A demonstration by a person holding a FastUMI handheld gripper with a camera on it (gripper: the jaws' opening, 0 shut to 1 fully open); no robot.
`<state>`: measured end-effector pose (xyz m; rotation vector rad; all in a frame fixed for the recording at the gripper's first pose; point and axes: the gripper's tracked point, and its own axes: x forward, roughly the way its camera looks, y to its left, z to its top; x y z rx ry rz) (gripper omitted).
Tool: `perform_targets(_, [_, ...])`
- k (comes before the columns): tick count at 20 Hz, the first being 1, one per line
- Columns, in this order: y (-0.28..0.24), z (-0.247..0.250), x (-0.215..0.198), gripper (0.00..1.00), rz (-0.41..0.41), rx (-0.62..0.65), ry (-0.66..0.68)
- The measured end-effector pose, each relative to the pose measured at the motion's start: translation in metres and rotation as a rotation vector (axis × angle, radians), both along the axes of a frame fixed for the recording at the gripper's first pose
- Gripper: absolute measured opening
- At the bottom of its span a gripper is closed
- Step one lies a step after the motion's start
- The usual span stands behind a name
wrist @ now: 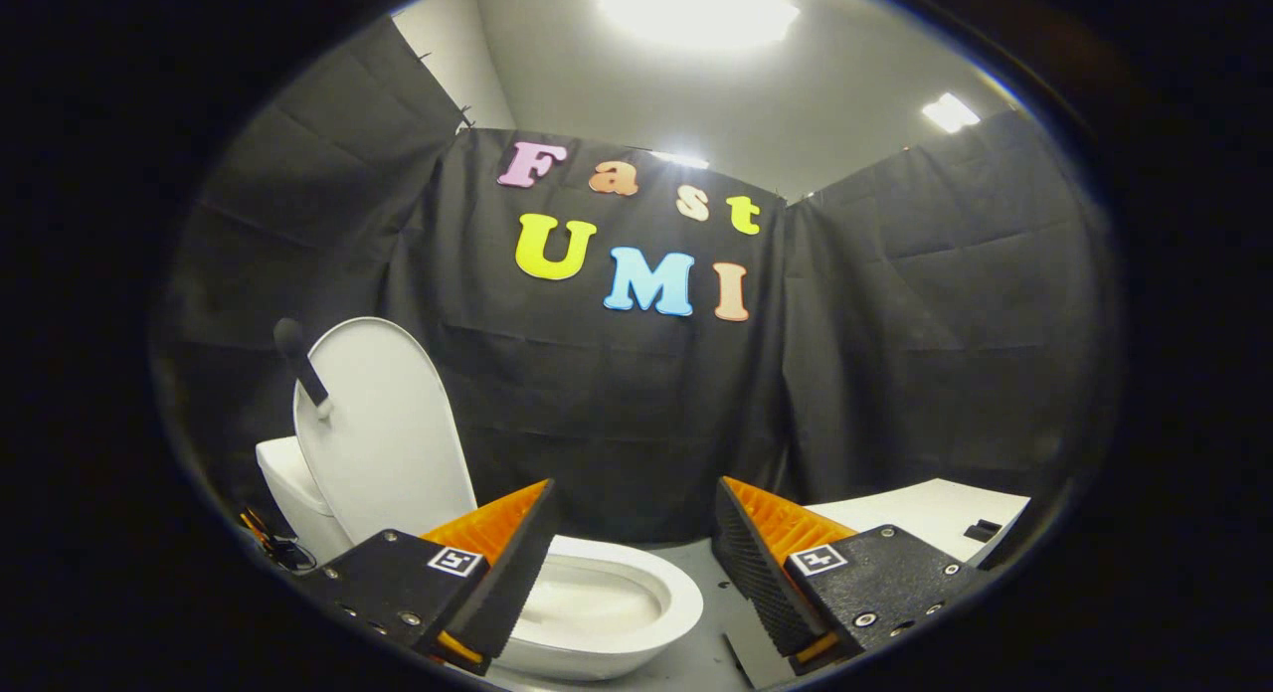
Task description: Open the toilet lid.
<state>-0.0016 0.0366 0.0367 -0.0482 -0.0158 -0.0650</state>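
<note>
I am holding the gripper (632, 563) with its fingers spread apart and gripping nothing, just above the bowl (607, 605). Beyond the left finger the lid (383, 443) is standing upright against the tank (288, 488). I am judging that if it is only leaning there, any nudge from the gripper could drop it shut.

claw (632, 558) wide open, nothing between the fingers, no contact on either pad. left finger (502, 563) sits at about 7 o'clock, right finger (761, 563) at about 5 o'clock, both angled inward toward 12 so the tips lean toward each other, with a broad gap between them. ribbed pad faces turned toward each other. each finger's mount block carries a small square marker tag on top, screws visible along the near edge. claw held roughly level, pointing forward.
</note>
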Motion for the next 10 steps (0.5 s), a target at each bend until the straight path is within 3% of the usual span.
perform_targets(10, [-0.048,-0.020,-0.031,0.95,-0.081,0.008,-0.004])
